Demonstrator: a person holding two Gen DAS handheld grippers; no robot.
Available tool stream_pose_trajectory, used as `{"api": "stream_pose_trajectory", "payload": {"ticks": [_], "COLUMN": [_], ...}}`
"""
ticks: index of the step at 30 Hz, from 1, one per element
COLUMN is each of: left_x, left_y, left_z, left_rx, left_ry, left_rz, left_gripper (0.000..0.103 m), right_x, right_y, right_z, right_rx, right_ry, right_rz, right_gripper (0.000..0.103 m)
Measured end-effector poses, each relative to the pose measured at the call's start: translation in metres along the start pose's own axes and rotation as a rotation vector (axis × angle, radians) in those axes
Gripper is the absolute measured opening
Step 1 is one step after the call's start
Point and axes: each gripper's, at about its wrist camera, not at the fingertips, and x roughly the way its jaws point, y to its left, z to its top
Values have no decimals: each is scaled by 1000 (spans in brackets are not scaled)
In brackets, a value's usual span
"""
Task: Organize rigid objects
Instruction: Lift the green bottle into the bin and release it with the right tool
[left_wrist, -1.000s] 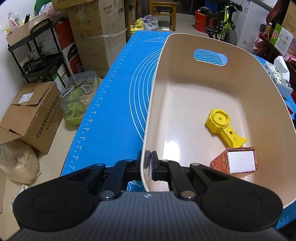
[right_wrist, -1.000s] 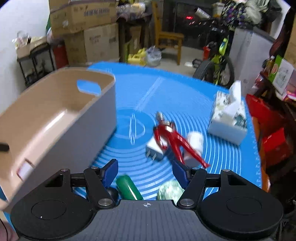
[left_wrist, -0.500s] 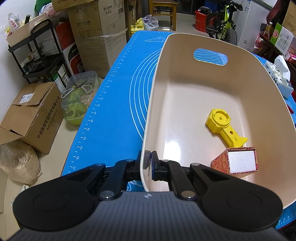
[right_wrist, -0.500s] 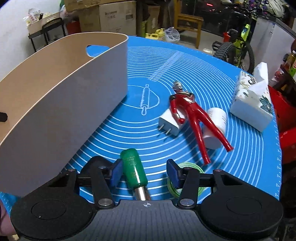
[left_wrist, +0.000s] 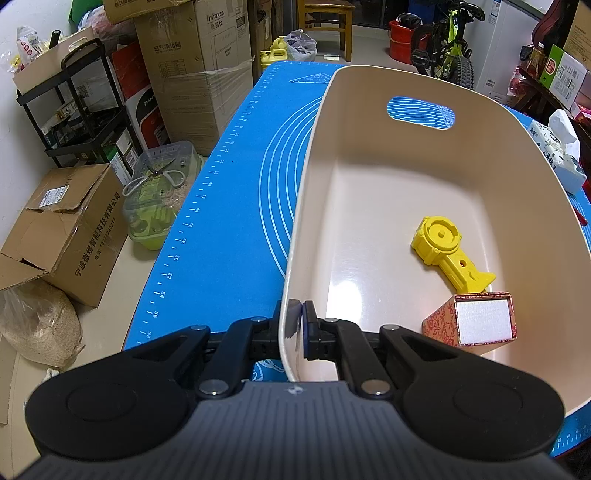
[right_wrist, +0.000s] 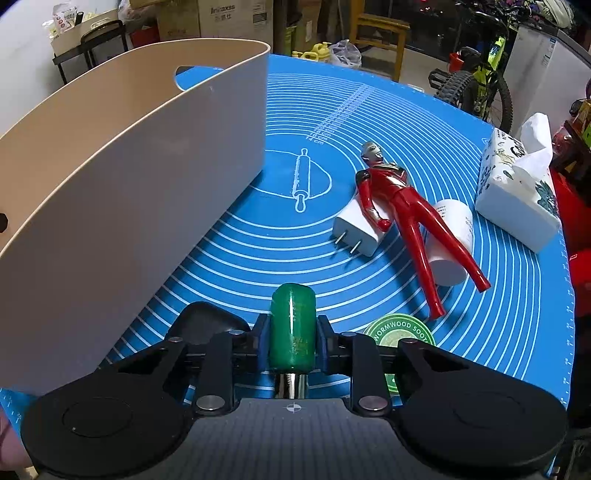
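Note:
My left gripper (left_wrist: 297, 325) is shut on the near rim of the cream bin (left_wrist: 310, 177), one finger outside and one inside. In the bin lie a yellow plastic part (left_wrist: 443, 251) and a red patterned box (left_wrist: 476, 325). My right gripper (right_wrist: 291, 343) is shut on a green-handled tool (right_wrist: 293, 325), its metal shaft pointing back toward me. The bin's outer wall (right_wrist: 129, 192) stands to its left. On the blue mat (right_wrist: 288, 258) lie a red toy figure (right_wrist: 402, 206), a white plug adapter (right_wrist: 356, 230), a white cup (right_wrist: 450, 243) and a green round tin (right_wrist: 400, 332).
A tissue box (right_wrist: 517, 192) sits at the mat's right edge. Off the table's left side are cardboard boxes (left_wrist: 62, 232), a clear container (left_wrist: 162, 199) and a black rack (left_wrist: 74, 110). A bicycle (right_wrist: 476, 81) and a chair stand beyond the table.
My right gripper has come down and closed on the green-handled tool, which lay between open jaws before. The left gripper has stayed shut on the bin rim.

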Motion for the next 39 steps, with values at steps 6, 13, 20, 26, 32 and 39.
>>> {"api": "stream_pose_trajectory", "payload": {"ticks": [6, 13, 20, 26, 32, 39], "left_x": [0, 0, 0, 0, 0, 1], "left_y": [1, 2, 1, 0, 0, 0], "left_z": [0, 0, 1, 0, 0, -1], "left_rx": [2, 2, 2, 1, 1, 1], "left_ry": [1, 2, 2, 3, 3, 3], "left_rz": [1, 1, 1, 2, 1, 0], "left_gripper": [10, 9, 9, 9, 9, 9], "right_x": [-15, -41, -80, -105, -111, -114], "right_y": [-7, -16, -4, 27, 58, 87], "right_z": [2, 12, 32, 49, 65, 76], "right_rx": [35, 118, 183, 174, 143, 121], "right_ry": [-56, -155, -314, -422, -460, -474], "right_rz": [-15, -50, -53, -5, 54, 104], "right_gripper": [34, 34, 34, 33, 34, 34]}}
